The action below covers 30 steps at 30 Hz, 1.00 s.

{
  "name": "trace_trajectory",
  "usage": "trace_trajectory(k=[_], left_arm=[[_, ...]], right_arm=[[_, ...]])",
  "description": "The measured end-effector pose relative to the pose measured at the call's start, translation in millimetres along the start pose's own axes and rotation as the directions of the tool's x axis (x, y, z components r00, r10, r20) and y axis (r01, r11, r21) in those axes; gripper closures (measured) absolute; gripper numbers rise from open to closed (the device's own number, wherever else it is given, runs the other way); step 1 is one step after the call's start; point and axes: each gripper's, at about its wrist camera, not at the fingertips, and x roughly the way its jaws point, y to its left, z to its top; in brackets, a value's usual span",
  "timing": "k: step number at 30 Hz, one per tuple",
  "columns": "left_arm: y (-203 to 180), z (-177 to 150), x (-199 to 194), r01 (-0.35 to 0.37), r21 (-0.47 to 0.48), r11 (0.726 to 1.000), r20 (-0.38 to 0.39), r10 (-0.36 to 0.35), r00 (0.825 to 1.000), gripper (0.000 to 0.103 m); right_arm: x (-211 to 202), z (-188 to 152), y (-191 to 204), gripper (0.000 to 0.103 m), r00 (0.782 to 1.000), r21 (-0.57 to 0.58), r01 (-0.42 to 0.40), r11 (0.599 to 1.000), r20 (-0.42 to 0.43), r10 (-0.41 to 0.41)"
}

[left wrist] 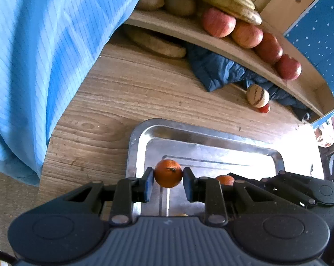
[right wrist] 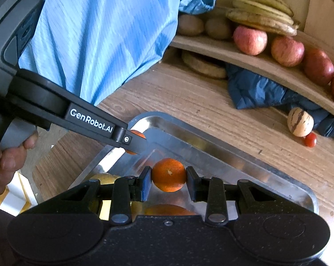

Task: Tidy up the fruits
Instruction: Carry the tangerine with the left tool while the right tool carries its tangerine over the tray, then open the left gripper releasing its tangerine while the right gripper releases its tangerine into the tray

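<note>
My left gripper (left wrist: 168, 180) is shut on a small orange (left wrist: 168, 173) above the metal tray (left wrist: 189, 133). My right gripper (right wrist: 169, 180) is shut on another small orange (right wrist: 169, 174) over the same tray (right wrist: 211, 146). In the right wrist view the left gripper (right wrist: 135, 141) reaches in from the left with its orange (right wrist: 138, 133) partly hidden. The right gripper's orange (left wrist: 225, 179) peeks behind my left fingers. More orange and yellow fruit (right wrist: 169, 209) lies in the tray under my right gripper.
A curved wooden shelf (right wrist: 233, 53) holds bananas (right wrist: 262, 13), red apples (right wrist: 286, 51) and kiwis (right wrist: 190, 25). A striped pale fruit (right wrist: 299, 122) and cherry tomato (right wrist: 310, 139) lie on the wooden table (right wrist: 189, 102) by dark blue cloth (right wrist: 255, 88). The person's blue coat (right wrist: 100, 33) hangs left.
</note>
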Motion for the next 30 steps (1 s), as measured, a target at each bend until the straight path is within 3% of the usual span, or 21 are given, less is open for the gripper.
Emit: trace_trajectory(k=[10,24,30], left_arm=[[0.1,1.9,10.6,-0.01,0.021,1.0,-0.034,0.01,0.999,0.071],[0.2,2.5,10.9,-0.022,0.015,1.0,-0.036,0.022,0.999,0.069],[0.3,0.4,1.4,-0.021,0.01,1.0,-0.008,0.021,1.0,0.055]], right_arm=[[13.9,-0.2,1.5,0.068,0.998,0.026,-0.005,1.0,-0.06,0.006],[17.6,0.4,-0.8,0.067,0.997,0.037,-0.004,0.999,-0.073,0.007],[11.6,-2.2,-2.8,0.057,0.998,0.039,0.006,0.999,-0.06,-0.004]])
